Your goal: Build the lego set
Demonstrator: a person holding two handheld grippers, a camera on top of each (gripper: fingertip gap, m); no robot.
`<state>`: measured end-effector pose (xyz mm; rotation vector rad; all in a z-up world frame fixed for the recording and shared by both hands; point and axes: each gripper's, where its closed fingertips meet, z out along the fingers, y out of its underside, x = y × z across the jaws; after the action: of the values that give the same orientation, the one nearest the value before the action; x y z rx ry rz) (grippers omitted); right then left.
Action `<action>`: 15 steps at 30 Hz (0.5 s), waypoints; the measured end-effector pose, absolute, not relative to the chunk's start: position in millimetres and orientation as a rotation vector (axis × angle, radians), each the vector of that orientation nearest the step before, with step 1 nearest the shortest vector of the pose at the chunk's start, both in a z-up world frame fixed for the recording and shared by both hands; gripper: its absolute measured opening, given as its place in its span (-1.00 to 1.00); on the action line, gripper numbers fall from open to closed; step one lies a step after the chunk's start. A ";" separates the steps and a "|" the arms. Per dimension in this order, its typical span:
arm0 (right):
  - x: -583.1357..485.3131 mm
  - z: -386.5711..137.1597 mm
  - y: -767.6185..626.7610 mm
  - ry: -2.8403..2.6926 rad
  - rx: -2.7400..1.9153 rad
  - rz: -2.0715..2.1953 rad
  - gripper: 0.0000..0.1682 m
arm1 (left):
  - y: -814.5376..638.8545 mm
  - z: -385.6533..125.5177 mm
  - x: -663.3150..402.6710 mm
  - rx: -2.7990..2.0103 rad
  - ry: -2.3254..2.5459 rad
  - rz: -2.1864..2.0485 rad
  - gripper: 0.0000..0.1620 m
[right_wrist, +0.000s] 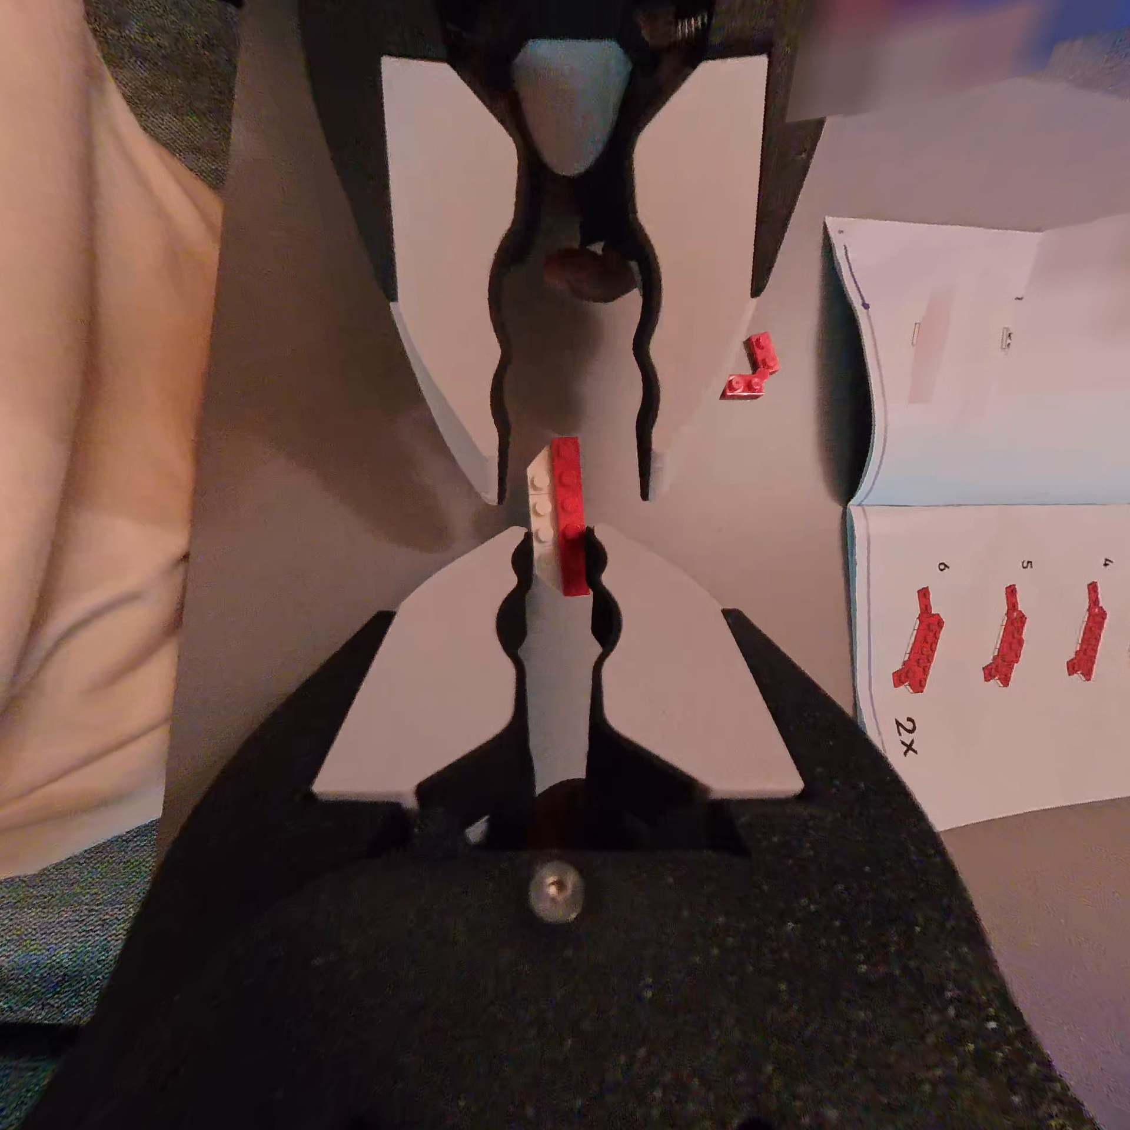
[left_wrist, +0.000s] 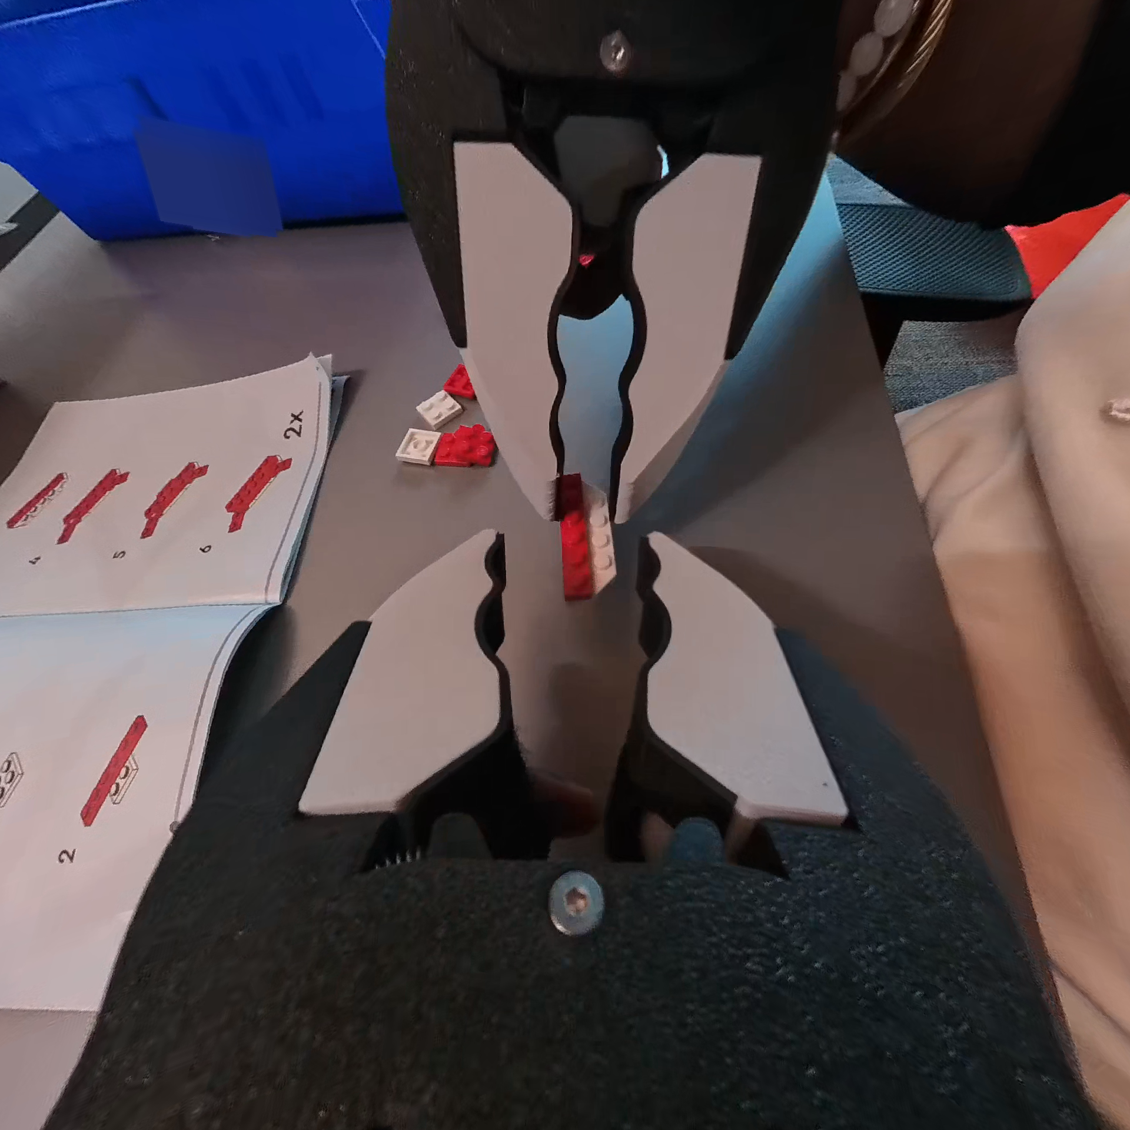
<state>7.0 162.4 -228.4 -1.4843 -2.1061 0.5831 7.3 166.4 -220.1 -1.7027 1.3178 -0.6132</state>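
A small assembly of a long red plate and a white plate is held on edge above the grey table. My right gripper is shut on one end of the assembly. It also shows at the top of the left wrist view. My left gripper faces it, open and empty. The free end of the assembly reaches in between the left gripper's fingertips without touching them. The left gripper also shows at the top of the right wrist view.
Loose red plates and white plates lie on the table; two red pieces show in the right wrist view. An open instruction booklet lies beside them. A blue bin stands behind. A person's beige clothing borders the table. Only a small space, under 4 cm, lies between the two pairs of fingers.
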 end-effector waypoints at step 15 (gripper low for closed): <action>4.8 -206.0 165.2 -1.962 -1.464 0.733 -0.60 | 163.6 -204.8 5.5 -1.614 1.277 -0.679 -0.79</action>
<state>4.8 165.2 -206.0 -1.4643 -1.9624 0.7333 5.5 163.6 -204.8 -1.6141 1.2774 -0.6793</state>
